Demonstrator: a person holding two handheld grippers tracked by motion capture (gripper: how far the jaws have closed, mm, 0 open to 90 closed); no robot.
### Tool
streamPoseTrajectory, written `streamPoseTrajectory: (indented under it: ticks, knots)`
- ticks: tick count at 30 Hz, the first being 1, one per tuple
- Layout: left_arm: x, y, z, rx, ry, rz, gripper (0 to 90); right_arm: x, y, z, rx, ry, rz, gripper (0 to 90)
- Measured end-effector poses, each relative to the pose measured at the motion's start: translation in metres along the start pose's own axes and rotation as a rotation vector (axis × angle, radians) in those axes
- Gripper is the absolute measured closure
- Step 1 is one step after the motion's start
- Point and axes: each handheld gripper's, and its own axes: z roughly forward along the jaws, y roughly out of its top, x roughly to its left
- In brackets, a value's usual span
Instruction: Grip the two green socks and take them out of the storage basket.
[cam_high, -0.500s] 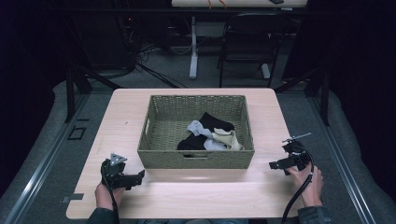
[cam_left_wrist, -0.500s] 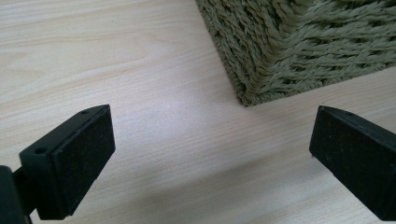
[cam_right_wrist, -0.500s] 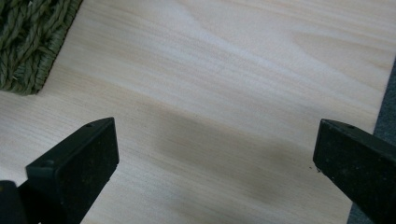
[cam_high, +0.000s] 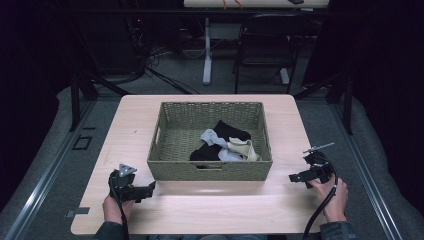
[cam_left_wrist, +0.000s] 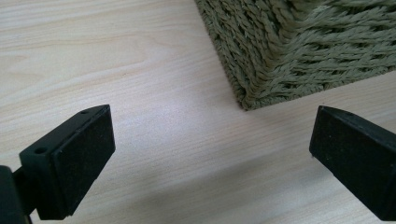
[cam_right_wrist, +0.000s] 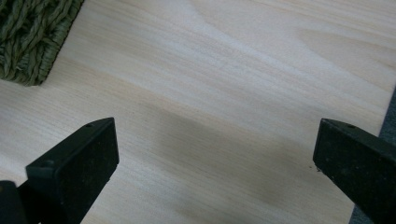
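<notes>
A green woven basket stands in the middle of the light wooden table. Inside it lies a heap of socks in black, grey and cream. My left gripper rests low by the basket's near left corner, jaws wide apart with nothing between them. My right gripper sits at the table's right side, just off the basket's near right corner. It is open too, over bare wood. A hand holds each gripper from the table's front edge.
Beyond the table stand a dark chair and a white table leg on grey floor. The table's right edge lies close to my right gripper. Bare wood runs along the front of the basket.
Both grippers have shifted slightly; the right one now sits a little lower and closer to the front. The basket and socks have not moved.
</notes>
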Motion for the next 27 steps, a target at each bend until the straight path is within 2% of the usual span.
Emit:
streamPoseTrajectory:
  ticks: [1, 2, 5, 6, 7, 8, 11, 13, 14, 16, 18, 21, 22, 25, 27]
  knots:
    - [-0.001, 0.000, 0.000, 0.005, 0.002, 0.004, 0.1, 0.001, 0.000, 0.001, -0.010, 0.003, 0.011, 0.0]
    - [-0.002, 0.000, 0.001, 0.004, 0.004, 0.007, 0.1, 0.000, 0.001, 0.001, 0.008, 0.012, -0.005, 0.0]
    - [-0.002, -0.001, 0.000, 0.009, 0.007, 0.010, 0.1, 0.000, 0.003, 0.000, 0.015, -0.002, -0.015, 0.0]
    - [0.000, -0.003, -0.002, 0.008, 0.011, 0.007, 0.1, 0.000, 0.004, 0.000, 0.009, 0.009, -0.013, 0.0]
    - [0.002, -0.005, -0.003, 0.004, 0.016, -0.006, 0.1, 0.001, 0.009, -0.002, 0.028, -0.013, -0.027, 0.0]
    - [0.004, -0.006, -0.005, 0.006, 0.018, -0.011, 0.1, 0.002, 0.010, -0.003, 0.030, -0.016, -0.028, 0.0]
    - [0.005, -0.008, -0.007, 0.000, 0.019, -0.016, 0.1, 0.004, 0.012, -0.006, 0.015, -0.013, -0.022, 0.1]
    - [0.003, -0.008, -0.008, -0.003, 0.018, -0.009, 0.1, 0.004, 0.015, -0.012, 0.023, -0.001, -0.020, 0.1]
    - [0.001, -0.007, -0.008, -0.006, 0.012, 0.002, 0.1, 0.005, 0.015, -0.017, 0.021, 0.031, -0.011, 0.0]
    - [0.000, -0.006, -0.005, 0.001, 0.008, 0.013, 0.1, 0.005, 0.015, -0.020, 0.003, 0.062, 0.006, 0.0]
    - [0.000, -0.006, -0.004, 0.006, 0.006, 0.010, 0.0, 0.005, 0.016, -0.023, 0.005, 0.075, 0.003, 0.0]
    - [0.002, -0.007, -0.004, 0.005, 0.010, 0.004, 0.1, 0.003, 0.019, -0.028, 0.000, 0.074, 0.006, 0.0]
    - [0.003, -0.006, -0.004, 0.012, 0.007, 0.004, 0.1, 0.002, 0.022, -0.031, 0.022, 0.068, -0.005, 0.0]
    - [0.001, -0.005, -0.005, 0.008, 0.004, 0.010, 0.1, 0.003, 0.026, -0.035, 0.024, 0.062, -0.014, 0.0]
    - [0.000, -0.005, -0.004, -0.002, 0.009, 0.008, 0.1, 0.005, 0.028, -0.038, 0.010, 0.056, -0.015, 0.0]
